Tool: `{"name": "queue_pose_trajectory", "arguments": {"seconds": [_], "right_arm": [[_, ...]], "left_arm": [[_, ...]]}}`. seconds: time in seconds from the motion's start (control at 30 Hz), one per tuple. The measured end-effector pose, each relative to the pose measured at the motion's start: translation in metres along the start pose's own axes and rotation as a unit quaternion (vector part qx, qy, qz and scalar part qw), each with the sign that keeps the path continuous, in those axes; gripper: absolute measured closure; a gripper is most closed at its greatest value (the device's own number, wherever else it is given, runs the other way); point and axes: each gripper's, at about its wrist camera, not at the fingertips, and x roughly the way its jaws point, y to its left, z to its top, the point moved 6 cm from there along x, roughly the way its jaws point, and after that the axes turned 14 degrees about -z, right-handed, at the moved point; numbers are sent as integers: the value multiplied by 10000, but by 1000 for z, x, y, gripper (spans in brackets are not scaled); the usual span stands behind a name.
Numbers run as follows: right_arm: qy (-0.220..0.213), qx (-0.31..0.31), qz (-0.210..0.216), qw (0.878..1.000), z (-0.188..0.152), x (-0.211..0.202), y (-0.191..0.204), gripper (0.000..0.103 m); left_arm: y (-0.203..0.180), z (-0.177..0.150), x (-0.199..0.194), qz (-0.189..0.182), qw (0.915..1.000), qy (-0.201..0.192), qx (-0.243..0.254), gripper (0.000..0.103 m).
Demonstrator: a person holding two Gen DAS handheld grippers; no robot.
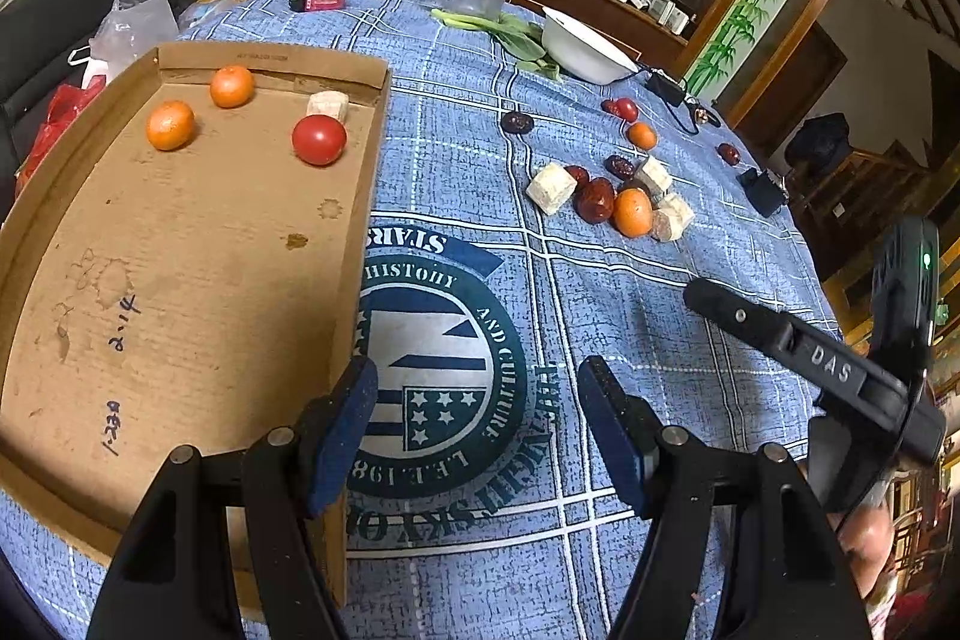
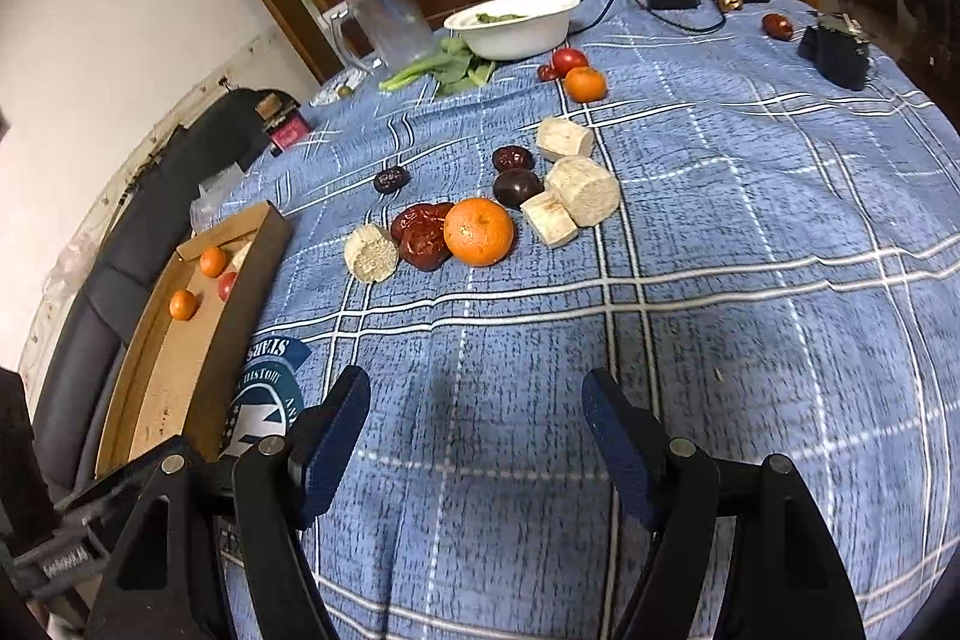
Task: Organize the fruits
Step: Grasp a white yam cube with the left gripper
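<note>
Blue checked tablecloth [image 1: 600,280] reads "HISTORY AND CULTURE"; left hand-held gripper [image 1: 477,418] and right hand-held gripper [image 2: 474,424] gape wide, empty

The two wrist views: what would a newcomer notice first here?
Probably the cluster of fruit, an orange among dark dates and pale chunks, lying mid-table on the blue checked tablecloth. Next, the cardboard tray at the left edge, holding two oranges, a tomato and one chunk.

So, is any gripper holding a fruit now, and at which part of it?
No. The left gripper and the right gripper are both open, with only tablecloth between their fingers. Nothing is held.
</note>
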Motion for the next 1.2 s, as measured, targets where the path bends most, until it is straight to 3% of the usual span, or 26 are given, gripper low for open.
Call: {"name": "queue_pose_trajectory", "arguments": {"seconds": [0.23,0.43,0.6,0.73,0.77,0.83,0.87,1.07,1.2], "right_arm": [[-222,-194,-352,9989,23,7,-9,26],[-369,42,-491,9981,53,19,-35,26],[-443,94,-76,9989,72,22,-32,26],[-454,-11,170,9988,87,29,-21,26],[-472,-83,175,9987,92,31,-18,26],[-539,-339,84,9979,103,36,-9,26],[-571,-541,23,9969,108,38,-3,26],[-324,-1689,-309,9846,125,70,30,32],[-96,-2337,-886,9682,124,100,38,37]], "left_arm": [[-8,17,14,4,9999,87,122,35],[-22,48,37,52,9998,-40,162,35],[-27,77,64,-2,9995,-300,-43,35],[-13,100,87,230,9982,-487,-256,35],[-11,101,93,235,9984,-453,-258,35],[-7,102,103,128,9988,-371,-298,49],[-6,101,106,59,9991,-330,-262,51],[-10,98,117,-229,9991,-283,214,52],[-13,95,129,-400,9986,12,347,52]]}}
